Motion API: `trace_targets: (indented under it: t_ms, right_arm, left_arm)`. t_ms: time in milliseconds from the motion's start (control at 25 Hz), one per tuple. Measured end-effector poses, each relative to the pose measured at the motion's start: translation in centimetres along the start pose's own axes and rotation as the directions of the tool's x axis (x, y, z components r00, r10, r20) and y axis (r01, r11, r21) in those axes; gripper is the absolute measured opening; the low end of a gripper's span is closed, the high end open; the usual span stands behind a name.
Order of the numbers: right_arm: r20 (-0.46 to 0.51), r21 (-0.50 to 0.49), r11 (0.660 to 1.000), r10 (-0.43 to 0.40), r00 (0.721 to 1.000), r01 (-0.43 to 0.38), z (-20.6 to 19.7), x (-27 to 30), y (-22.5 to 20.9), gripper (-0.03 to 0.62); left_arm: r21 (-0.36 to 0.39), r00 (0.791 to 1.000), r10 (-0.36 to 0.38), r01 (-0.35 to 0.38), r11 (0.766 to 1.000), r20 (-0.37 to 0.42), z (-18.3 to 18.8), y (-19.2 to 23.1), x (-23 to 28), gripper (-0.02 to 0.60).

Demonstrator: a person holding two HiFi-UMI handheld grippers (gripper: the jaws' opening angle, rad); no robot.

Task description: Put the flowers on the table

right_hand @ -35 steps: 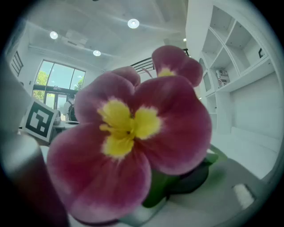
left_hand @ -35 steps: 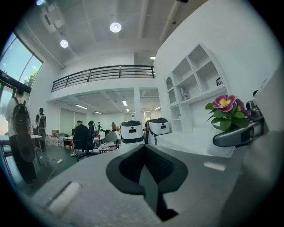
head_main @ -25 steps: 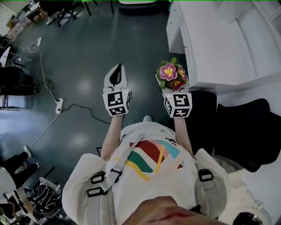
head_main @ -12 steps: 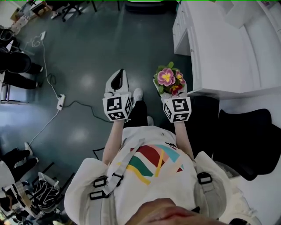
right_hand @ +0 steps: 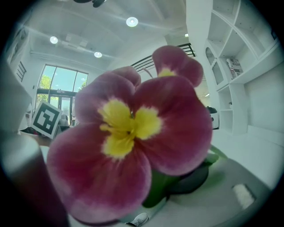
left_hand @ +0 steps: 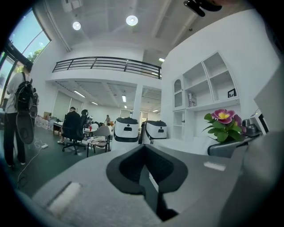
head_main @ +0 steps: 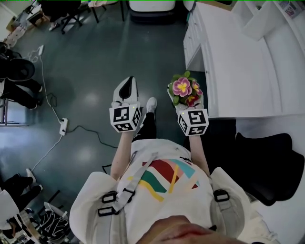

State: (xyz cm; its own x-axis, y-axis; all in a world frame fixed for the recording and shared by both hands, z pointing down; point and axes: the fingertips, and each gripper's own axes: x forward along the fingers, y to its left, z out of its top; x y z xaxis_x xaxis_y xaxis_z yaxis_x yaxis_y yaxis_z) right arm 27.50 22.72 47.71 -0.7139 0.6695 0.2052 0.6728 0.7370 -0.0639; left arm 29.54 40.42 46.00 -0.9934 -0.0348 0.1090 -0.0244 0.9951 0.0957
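A small potted plant with pink and yellow flowers [head_main: 183,88] is held up at chest height in my right gripper [head_main: 186,96], which is shut on it. The blooms [right_hand: 133,133] fill the right gripper view and hide most of the jaws. The white table [head_main: 248,62] lies just right of the flowers, its near edge level with them. My left gripper [head_main: 126,86] is held beside them on the left, shut and empty; its jaws meet in the left gripper view [left_hand: 148,177], where the flowers [left_hand: 224,124] show at the right.
A black chair [head_main: 267,157] stands by the table's near side. White drawers [head_main: 193,33] sit at the table's left end. A power strip and cable [head_main: 62,126] lie on the dark floor at left. A seated person's legs [head_main: 19,78] and office chairs [head_main: 62,9] are further off.
The person has walked forward, and one foot now shows ahead of the body. Both grippers keep their places, and the flowers stay in the right gripper, still beside the table's edge.
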Motion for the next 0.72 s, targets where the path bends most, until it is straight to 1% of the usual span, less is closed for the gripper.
trace_targets:
  t_ms: [280,440,720]
  right_arm:
    - [-0.004,-0.006,1.000,-0.013,1.000,0.013,3.7,8.7,-3.4,0.344]
    - [-0.013,-0.016,1.000,-0.011,1.000,0.011,5.5,13.7,-4.6,0.344]
    - [-0.037,-0.037,0.999,0.019,0.999,-0.021,7.3,22.5,-5.3,0.344]
  left_arm:
    - [-0.001,0.998,-0.055,0.055,0.998,0.037,3.4,2.9,9.2,0.003]
    - [-0.036,0.997,-0.060,0.062,0.997,0.048,4.6,5.6,13.8,0.003]
    - [-0.040,0.997,-0.060,0.062,0.997,0.055,5.9,10.2,20.8,0.003]
